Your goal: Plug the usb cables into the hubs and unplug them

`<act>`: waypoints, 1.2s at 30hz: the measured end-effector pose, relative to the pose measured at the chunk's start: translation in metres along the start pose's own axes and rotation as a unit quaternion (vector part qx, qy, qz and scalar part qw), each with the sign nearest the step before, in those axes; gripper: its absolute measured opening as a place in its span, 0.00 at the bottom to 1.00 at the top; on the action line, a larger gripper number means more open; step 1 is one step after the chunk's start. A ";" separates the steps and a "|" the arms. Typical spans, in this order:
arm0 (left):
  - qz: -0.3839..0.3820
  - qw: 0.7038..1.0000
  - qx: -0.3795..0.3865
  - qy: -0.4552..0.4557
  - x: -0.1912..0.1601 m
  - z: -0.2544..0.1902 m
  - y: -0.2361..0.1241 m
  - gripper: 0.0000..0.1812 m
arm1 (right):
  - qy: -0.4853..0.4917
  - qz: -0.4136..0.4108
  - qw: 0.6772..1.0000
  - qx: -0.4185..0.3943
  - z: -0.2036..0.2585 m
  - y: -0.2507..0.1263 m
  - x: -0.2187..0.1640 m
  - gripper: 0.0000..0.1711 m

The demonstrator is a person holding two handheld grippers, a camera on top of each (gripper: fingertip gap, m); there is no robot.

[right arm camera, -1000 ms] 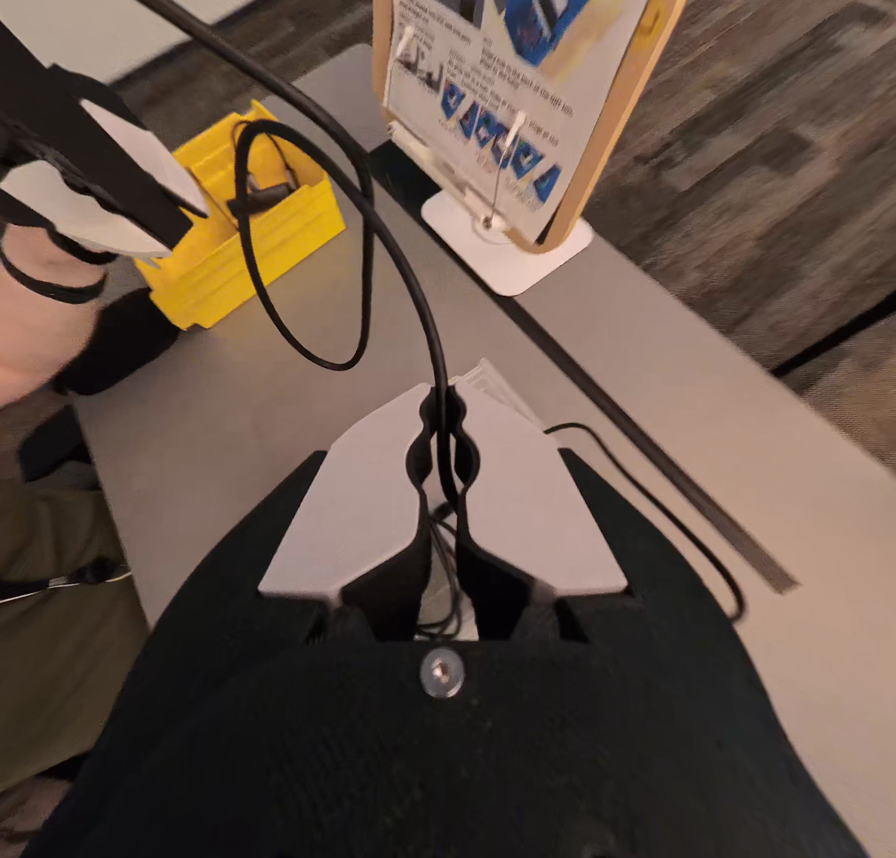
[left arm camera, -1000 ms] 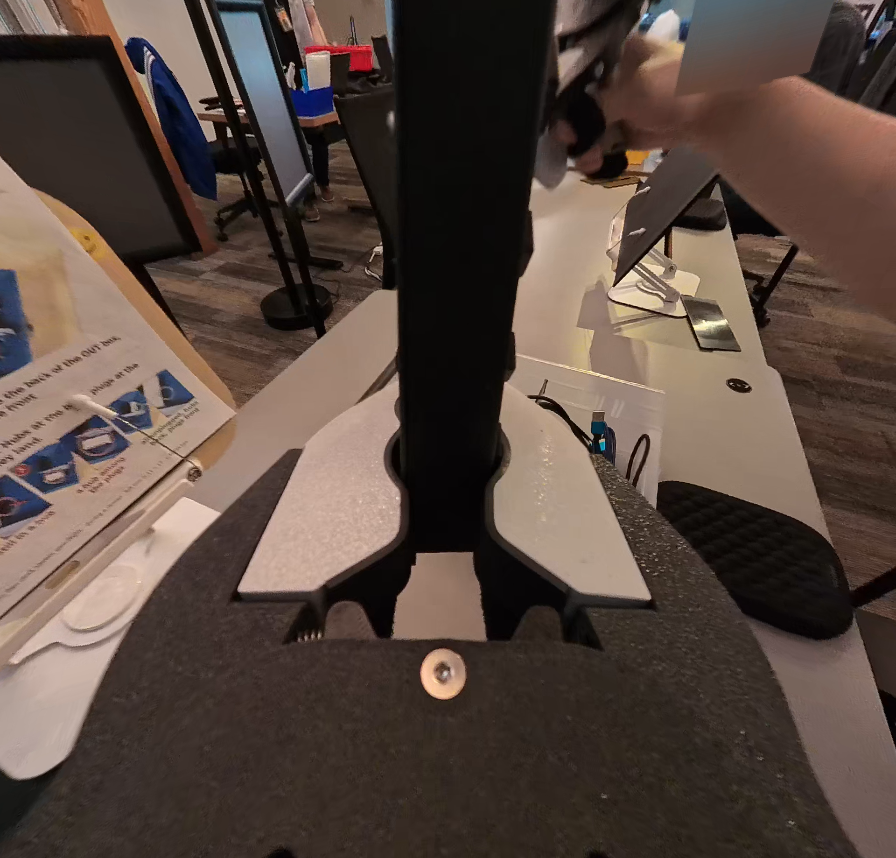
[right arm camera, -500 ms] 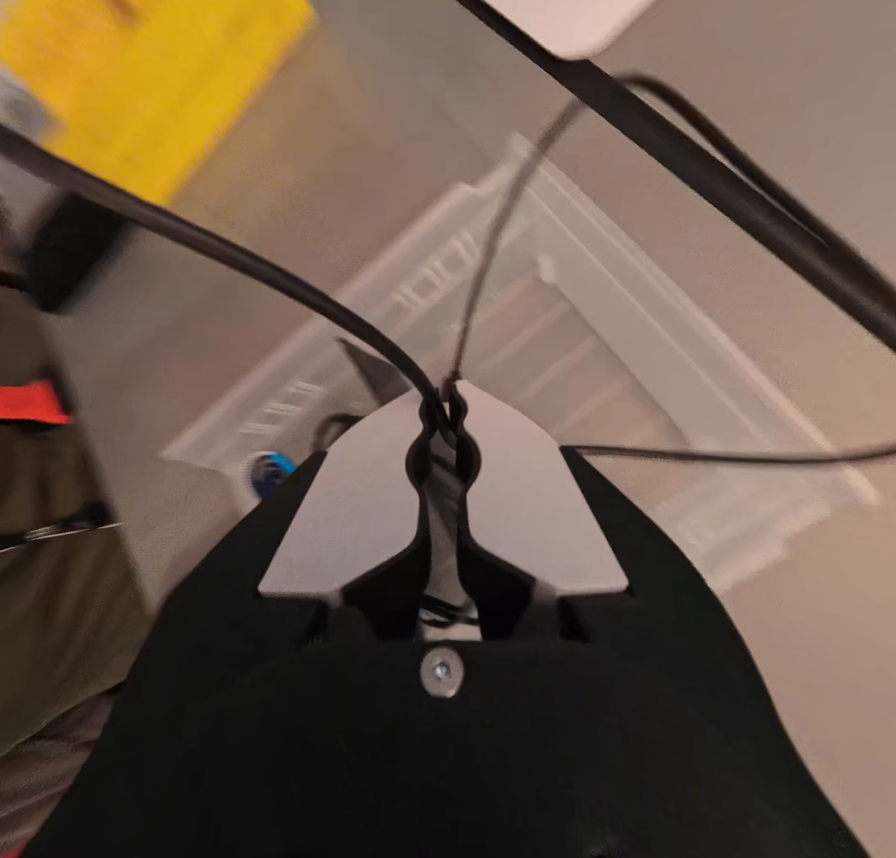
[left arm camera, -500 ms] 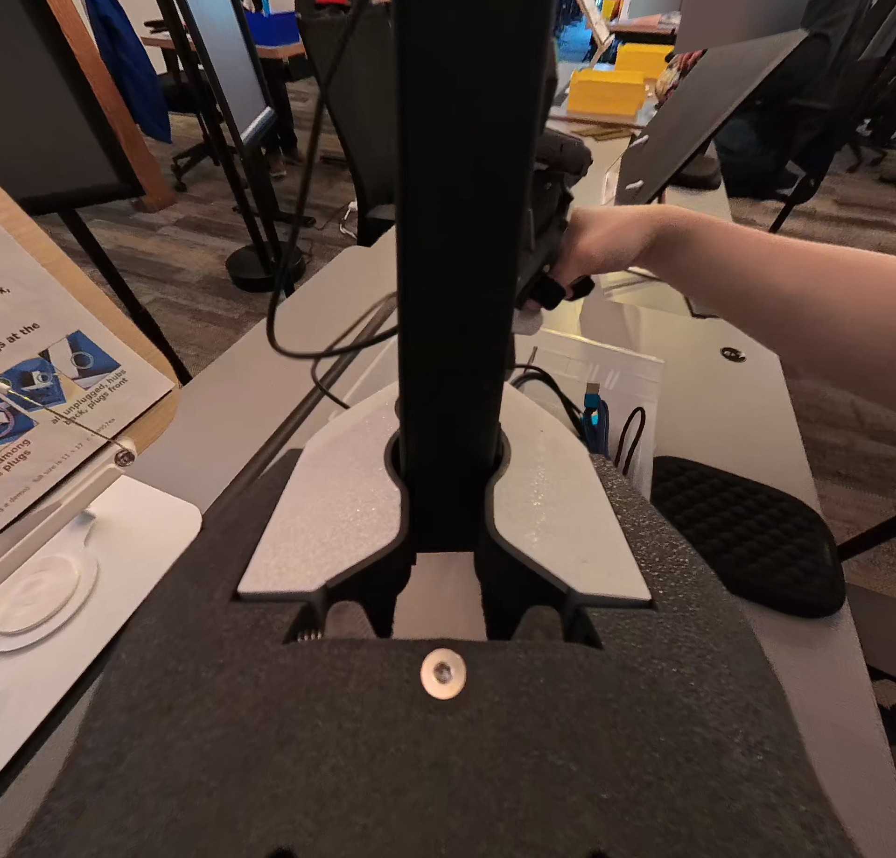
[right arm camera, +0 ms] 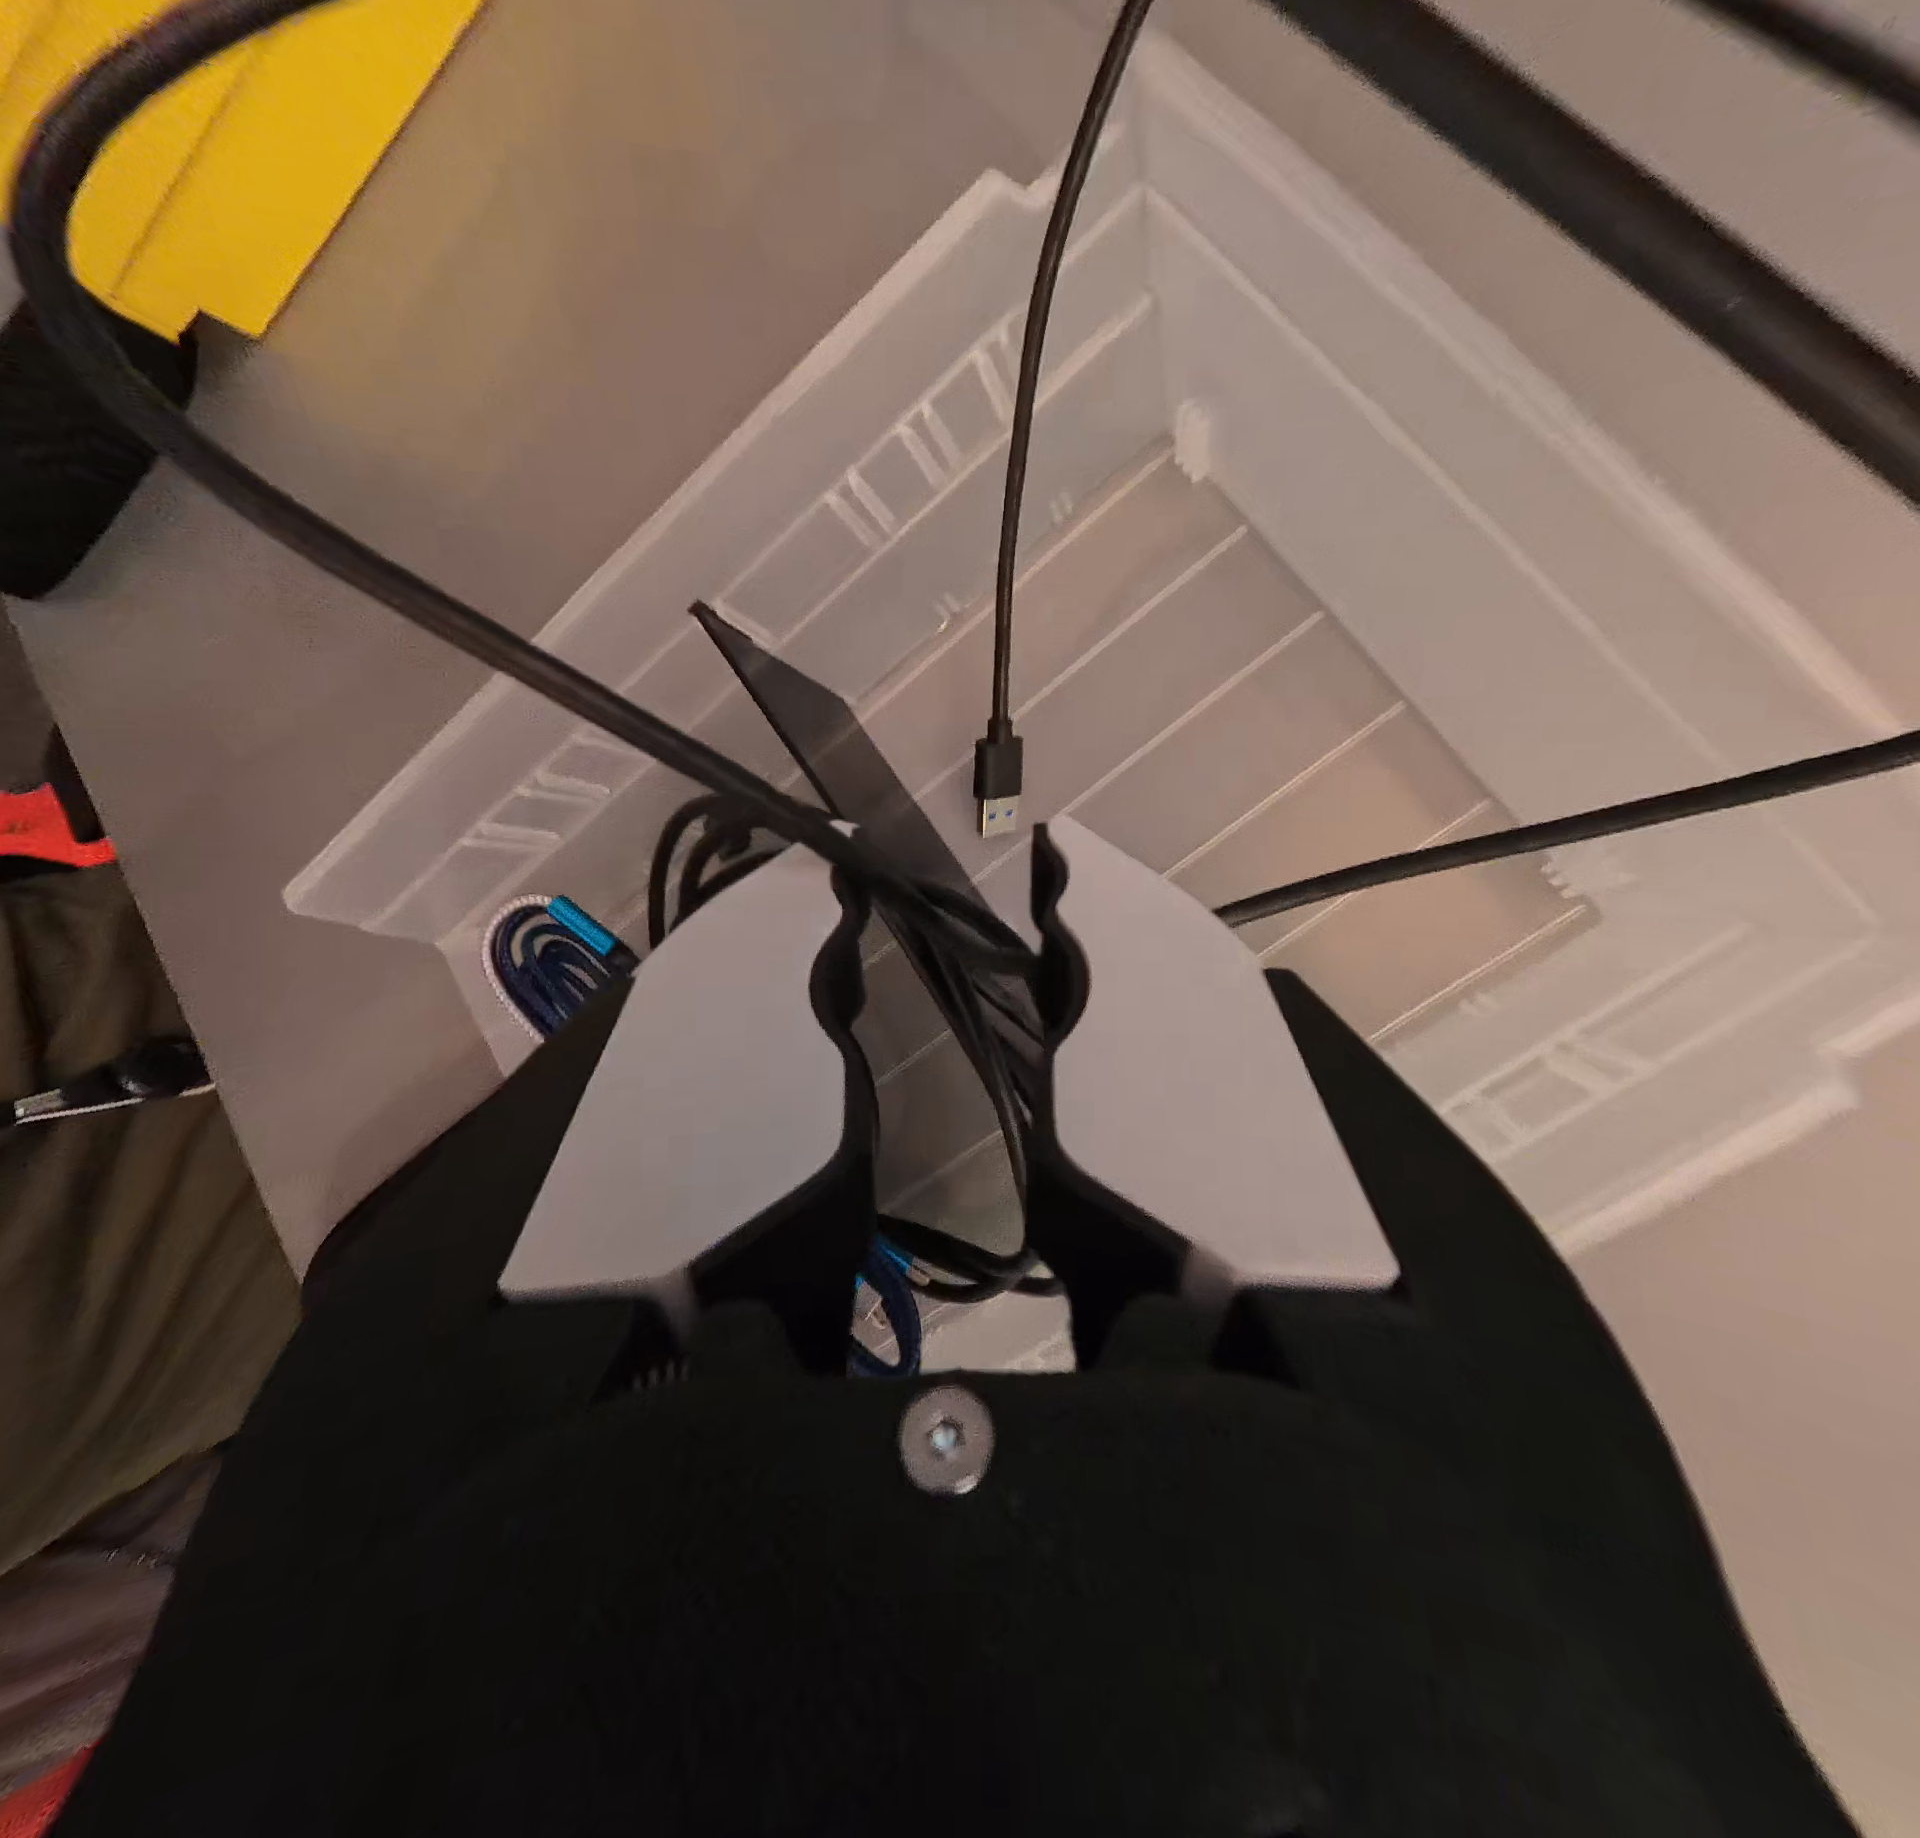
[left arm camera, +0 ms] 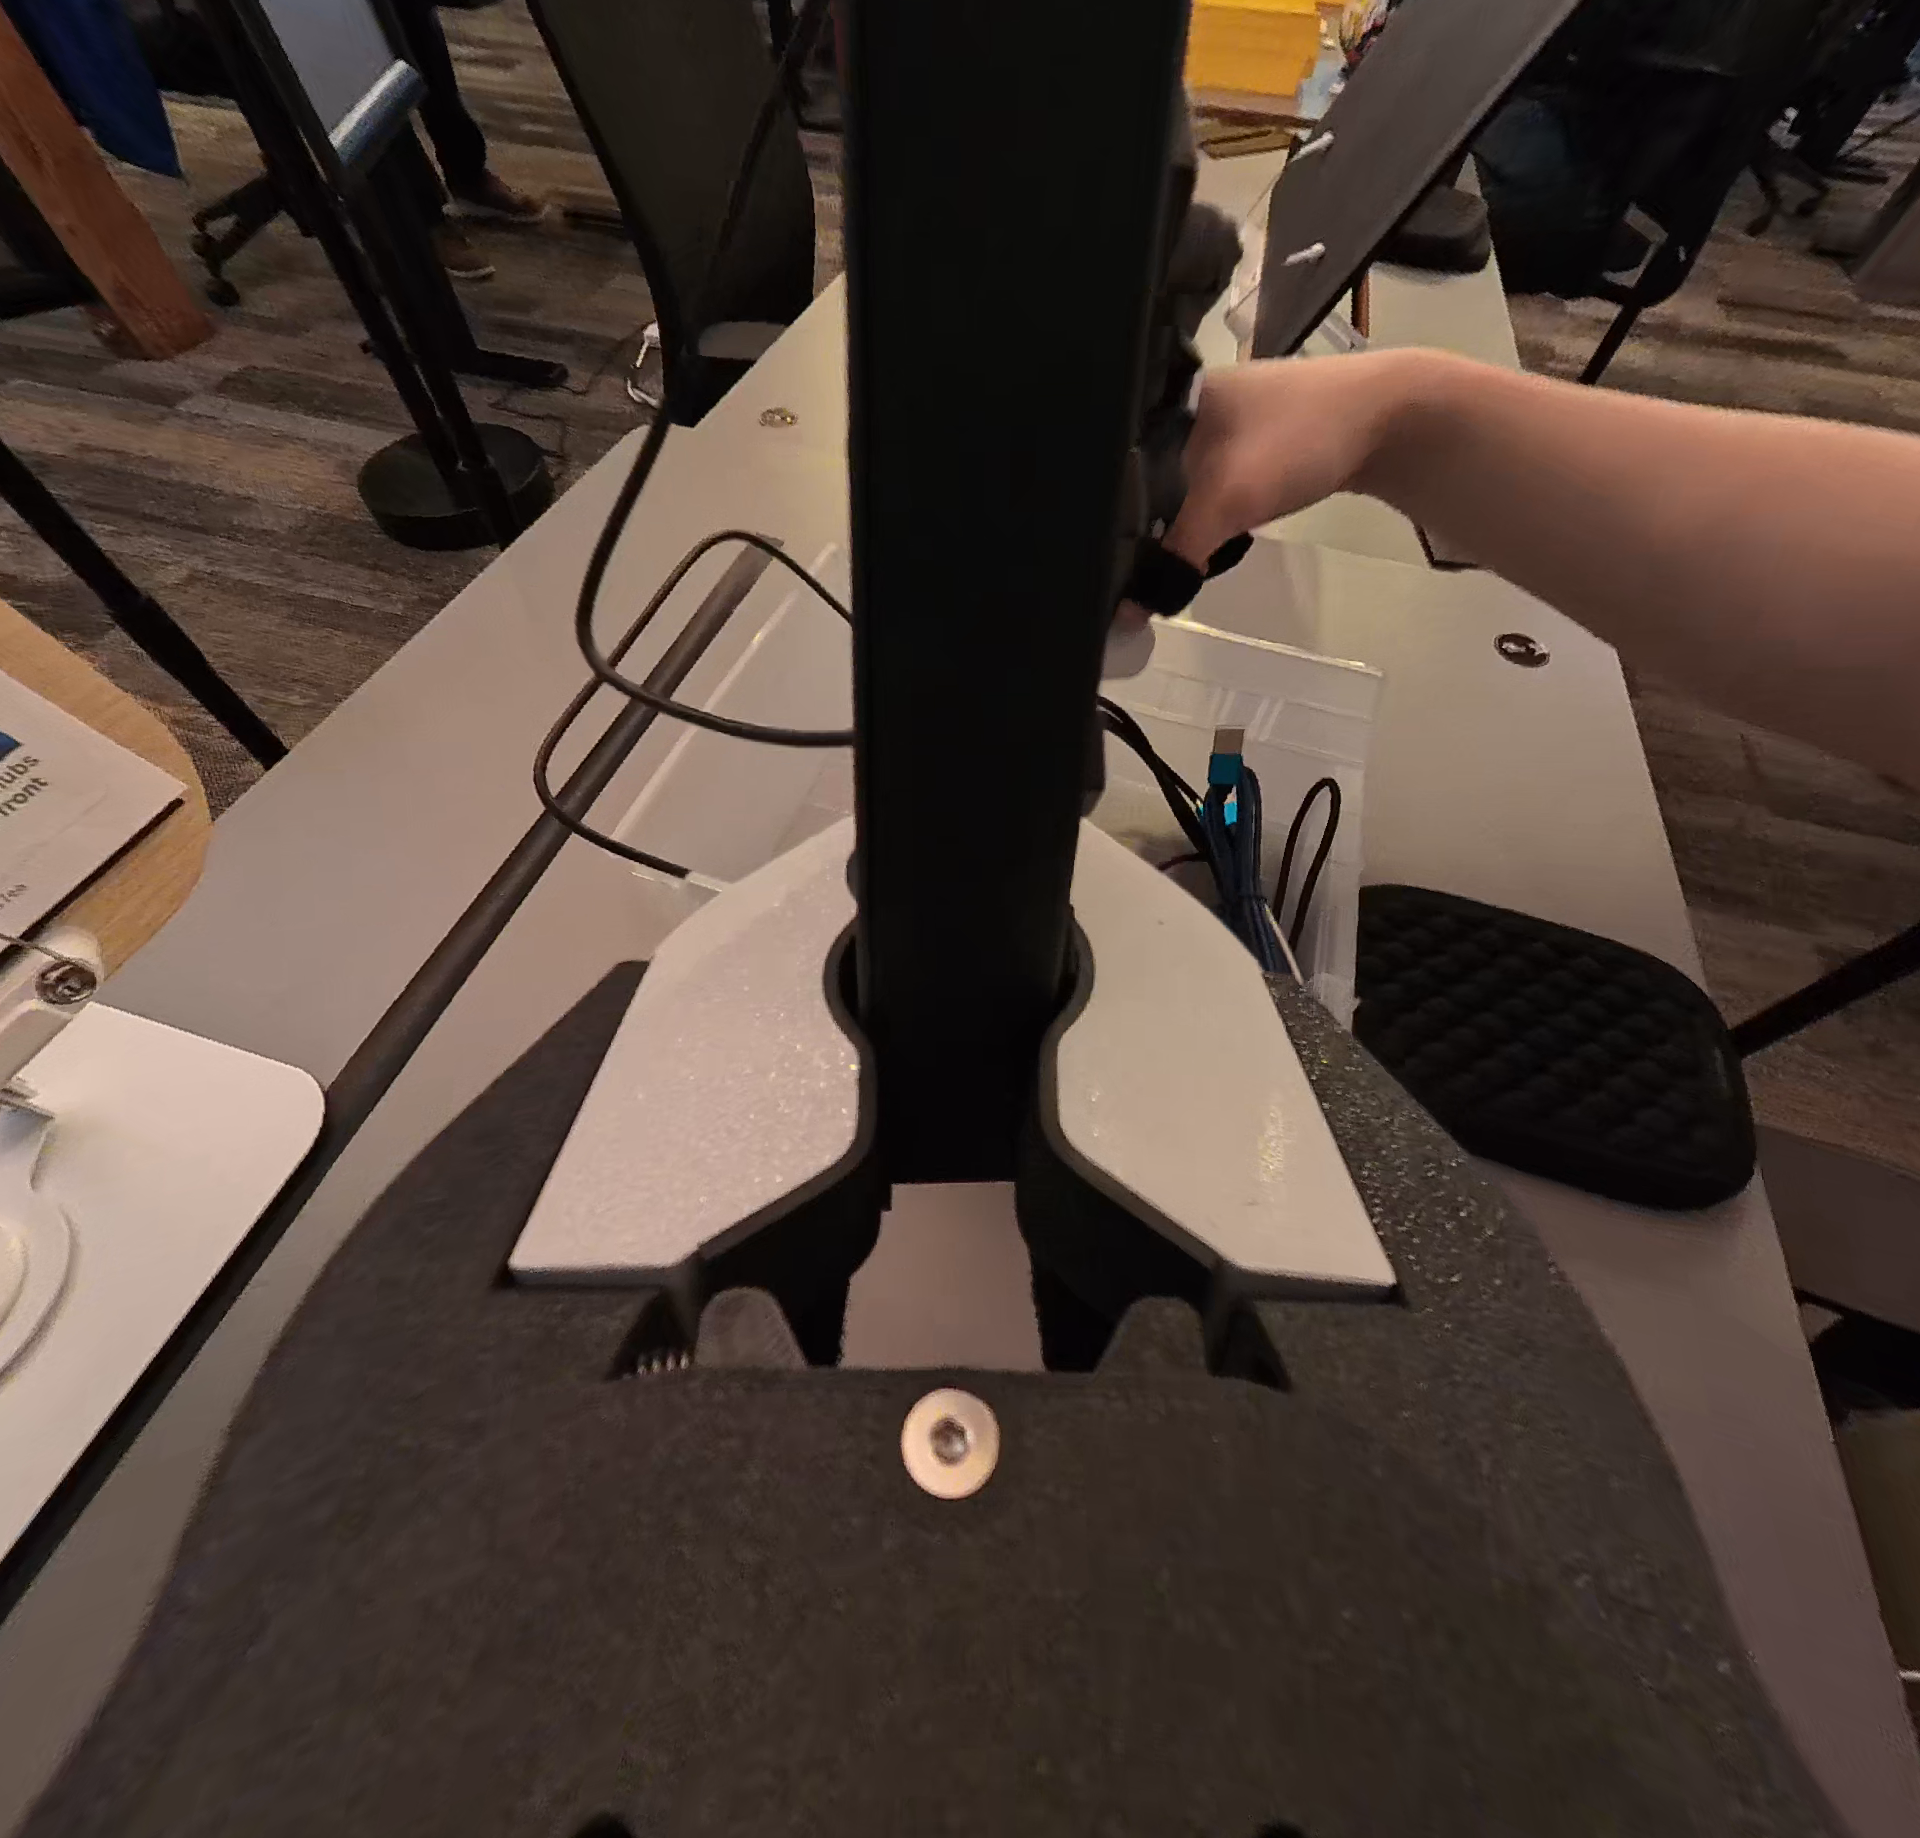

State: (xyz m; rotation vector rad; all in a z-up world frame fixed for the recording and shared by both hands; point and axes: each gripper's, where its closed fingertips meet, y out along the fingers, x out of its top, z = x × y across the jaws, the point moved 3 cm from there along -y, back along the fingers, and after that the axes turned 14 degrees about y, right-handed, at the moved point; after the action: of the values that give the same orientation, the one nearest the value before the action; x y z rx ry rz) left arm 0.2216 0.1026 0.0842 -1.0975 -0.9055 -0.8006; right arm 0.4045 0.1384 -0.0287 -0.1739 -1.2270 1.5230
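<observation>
My left gripper point(left arm camera: 961, 884) is shut on a long black hub point(left arm camera: 987, 438) that stands up between its fingers and hides the middle of that view. My right gripper point(right arm camera: 940, 853) is open, low over a clear plastic bin point(right arm camera: 1299, 417). A thin black USB cable point(right arm camera: 1023, 386) hangs loose in front of it, its plug point(right arm camera: 997, 775) just off the fingertips, and slack cable lies between the jaws. A thicker black cable point(right arm camera: 312, 541) crosses from the upper left. Blue cables point(right arm camera: 545, 957) lie coiled in the bin. In the left wrist view the hand holding the right gripper point(left arm camera: 1288, 458) reaches over the bin point(left arm camera: 1309, 687).
A yellow bin point(right arm camera: 239, 126) sits at the top left of the right wrist view. A black padded rest point(left arm camera: 1538, 1040) lies right of the clear bin. An instruction board on a white stand point(left arm camera: 135, 1144) is at the left. A dark seam point(left arm camera: 520, 853) runs along the grey table. My hands' fingertips stand some 20 cm from each other.
My right gripper came down over the clear bin and opened, letting go of the black cable. My left gripper still holds the hub and now looks further down at the table.
</observation>
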 end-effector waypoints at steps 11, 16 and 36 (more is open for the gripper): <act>-0.001 0.999 0.015 -0.036 -0.004 0.011 0.000 0.15 | 0.027 -0.025 0.997 -0.065 -0.017 -0.072 -0.002 0.24; -0.016 0.997 0.030 -0.066 -0.003 0.023 -0.001 0.14 | 0.033 0.003 0.996 -0.081 -0.025 -0.087 -0.024 0.24; -0.040 0.997 -0.020 0.059 0.040 0.024 -0.003 0.15 | -0.230 -0.333 0.912 0.073 0.182 -0.140 0.087 0.36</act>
State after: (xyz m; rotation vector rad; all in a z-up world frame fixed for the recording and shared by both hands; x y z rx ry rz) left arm 0.2306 0.1214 0.1264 -1.0419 -0.8404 -0.9430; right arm 0.3395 0.0781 0.1997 0.6810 -1.3388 1.0576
